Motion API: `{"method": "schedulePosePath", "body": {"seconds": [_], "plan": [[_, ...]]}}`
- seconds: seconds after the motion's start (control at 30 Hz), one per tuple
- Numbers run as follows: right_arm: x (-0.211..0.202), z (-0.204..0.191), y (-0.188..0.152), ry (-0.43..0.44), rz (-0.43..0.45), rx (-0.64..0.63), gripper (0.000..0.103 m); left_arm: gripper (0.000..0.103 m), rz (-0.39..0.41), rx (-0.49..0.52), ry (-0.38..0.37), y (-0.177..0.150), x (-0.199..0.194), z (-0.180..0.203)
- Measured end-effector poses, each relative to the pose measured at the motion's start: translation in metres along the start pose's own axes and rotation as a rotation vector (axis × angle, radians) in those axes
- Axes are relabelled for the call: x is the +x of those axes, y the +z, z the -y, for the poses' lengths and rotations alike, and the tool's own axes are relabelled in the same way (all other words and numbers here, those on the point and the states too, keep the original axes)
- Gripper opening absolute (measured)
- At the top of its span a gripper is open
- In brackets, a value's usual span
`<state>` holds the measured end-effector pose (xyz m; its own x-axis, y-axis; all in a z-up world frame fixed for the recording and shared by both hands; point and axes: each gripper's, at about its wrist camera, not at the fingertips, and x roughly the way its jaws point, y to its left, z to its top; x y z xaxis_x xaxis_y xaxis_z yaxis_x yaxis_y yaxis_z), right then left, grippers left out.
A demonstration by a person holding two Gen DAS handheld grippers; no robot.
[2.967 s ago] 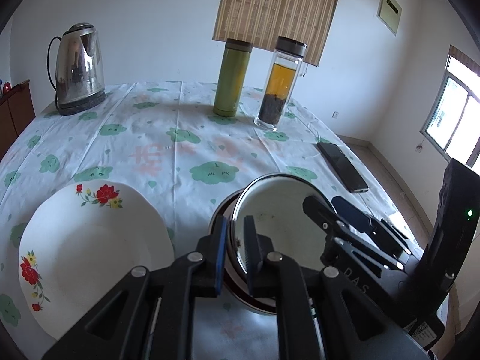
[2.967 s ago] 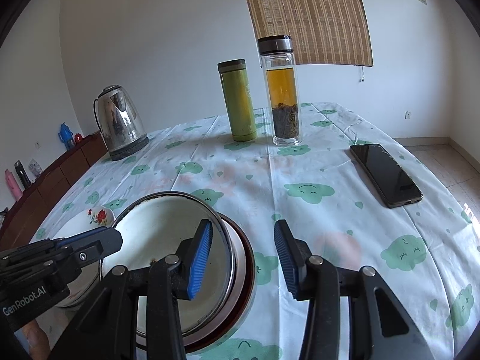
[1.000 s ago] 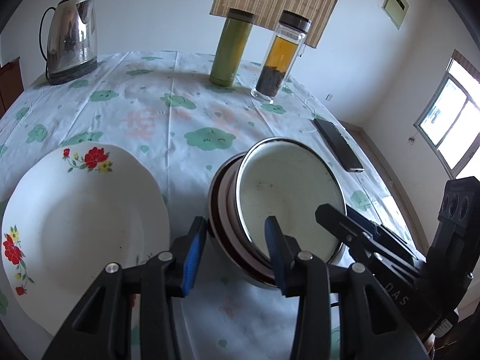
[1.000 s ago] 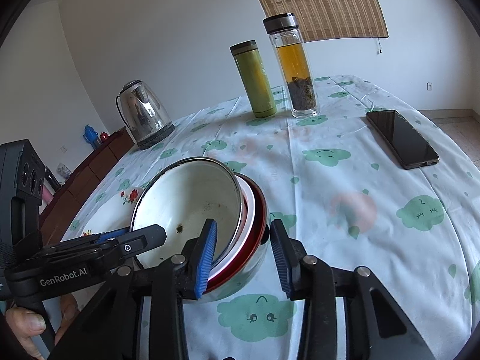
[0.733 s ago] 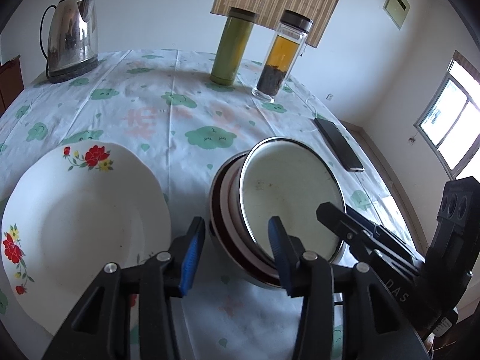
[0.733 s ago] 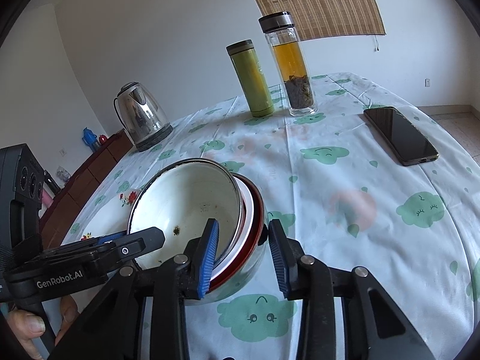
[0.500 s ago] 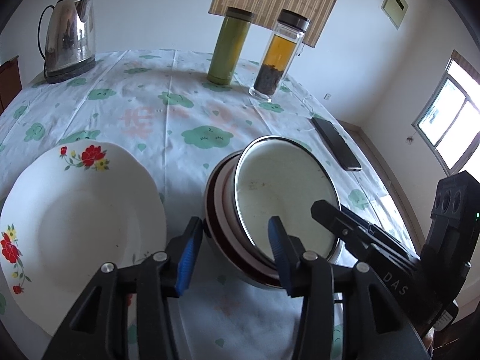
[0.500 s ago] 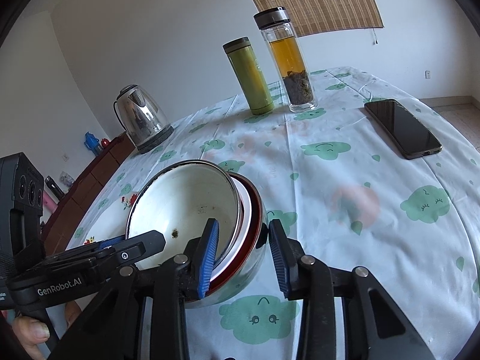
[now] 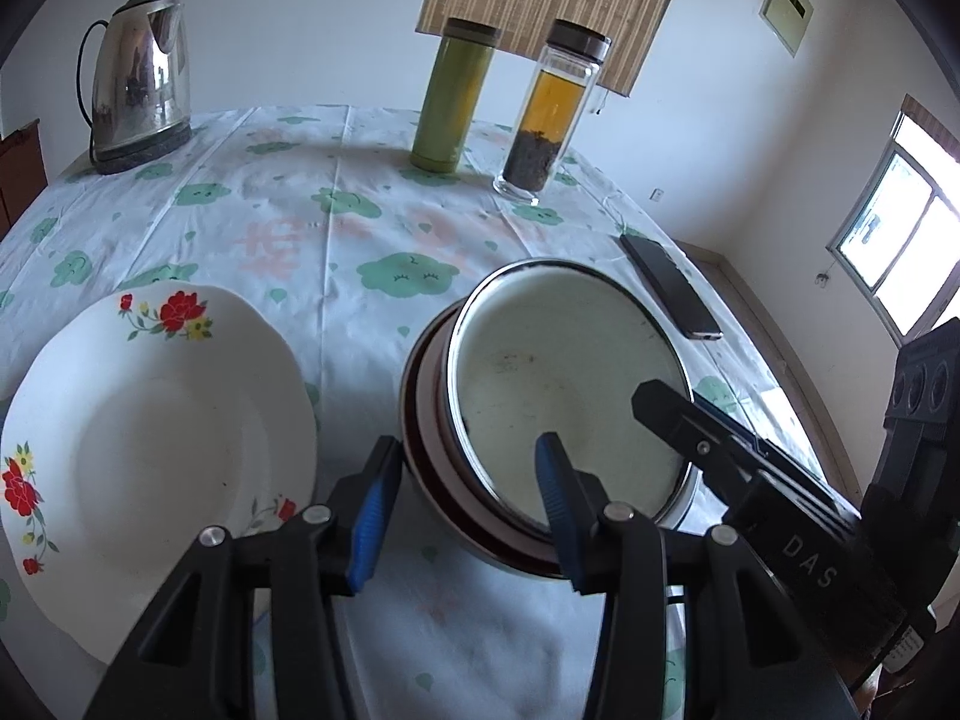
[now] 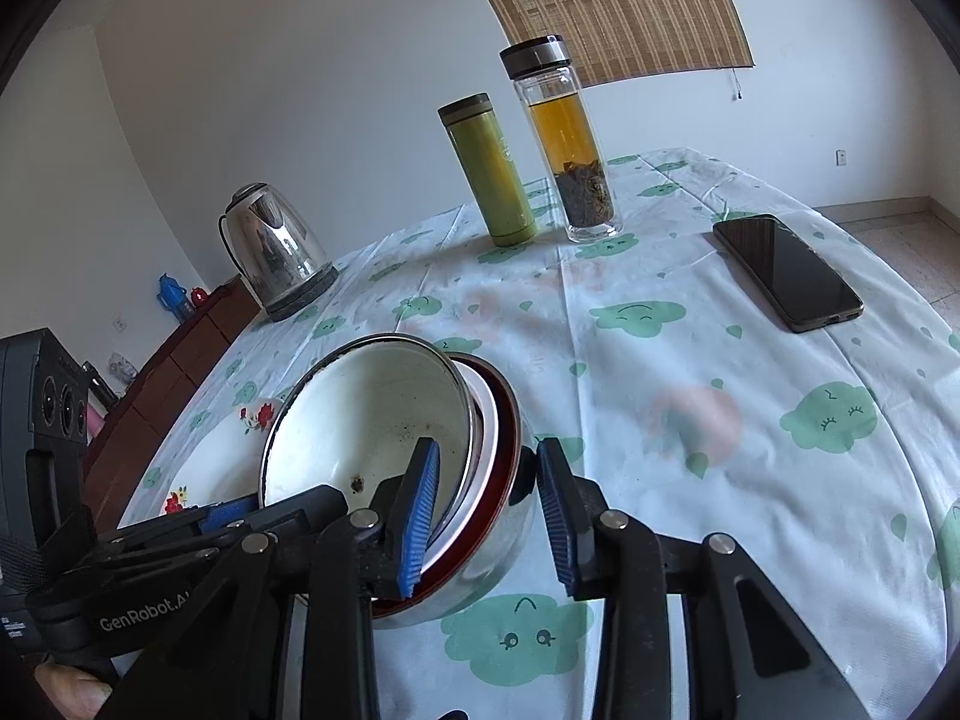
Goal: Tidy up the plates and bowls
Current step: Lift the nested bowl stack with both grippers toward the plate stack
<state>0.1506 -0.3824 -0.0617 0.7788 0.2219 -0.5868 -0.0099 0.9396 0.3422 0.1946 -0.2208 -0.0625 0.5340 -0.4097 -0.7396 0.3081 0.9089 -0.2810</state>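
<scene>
Nested round bowls [image 9: 564, 384], white enamel inside red-rimmed steel, tilt beside a glossy floral plate [image 9: 150, 420] on the table [image 10: 690, 330]. Left claw [image 9: 462, 504] and right claw [image 10: 486, 516], part-open, straddle opposite rims; contact unclear.

left gripper [image 9: 462, 507]: three seconds ago we saw its jaws pinched on the near rim of the bowl stack [image 9: 558, 384]; now they stand apart, straddling that rim without pressing it.
right gripper [image 10: 486, 516]: we see its jaws narrower than three seconds ago, now astride the stack's right wall, the left pad inside the white enamel bowl [image 10: 366, 420].
bowl stack: we see it tipped up towards the left gripper, its right side raised off the counter [image 10: 690, 360].
</scene>
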Motion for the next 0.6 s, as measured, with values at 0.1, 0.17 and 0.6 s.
{"method": "schedulePosePath", "body": {"seconds": [0.1,0.17,0.6], "plan": [[-0.001,-0.006,0.0,-0.001,0.003,-0.018,0.036,0.045,0.017,-0.01,0.006,0.001,-0.005,-0.002],[-0.002,-0.008,0.001,0.004,0.007,-0.024,0.036,0.045,0.023,-0.011,0.012,0.002,-0.007,-0.002],[-0.014,-0.03,0.004,0.007,0.046,-0.068,0.036,0.045,0.093,-0.017,0.036,0.005,-0.032,-0.008]]}}
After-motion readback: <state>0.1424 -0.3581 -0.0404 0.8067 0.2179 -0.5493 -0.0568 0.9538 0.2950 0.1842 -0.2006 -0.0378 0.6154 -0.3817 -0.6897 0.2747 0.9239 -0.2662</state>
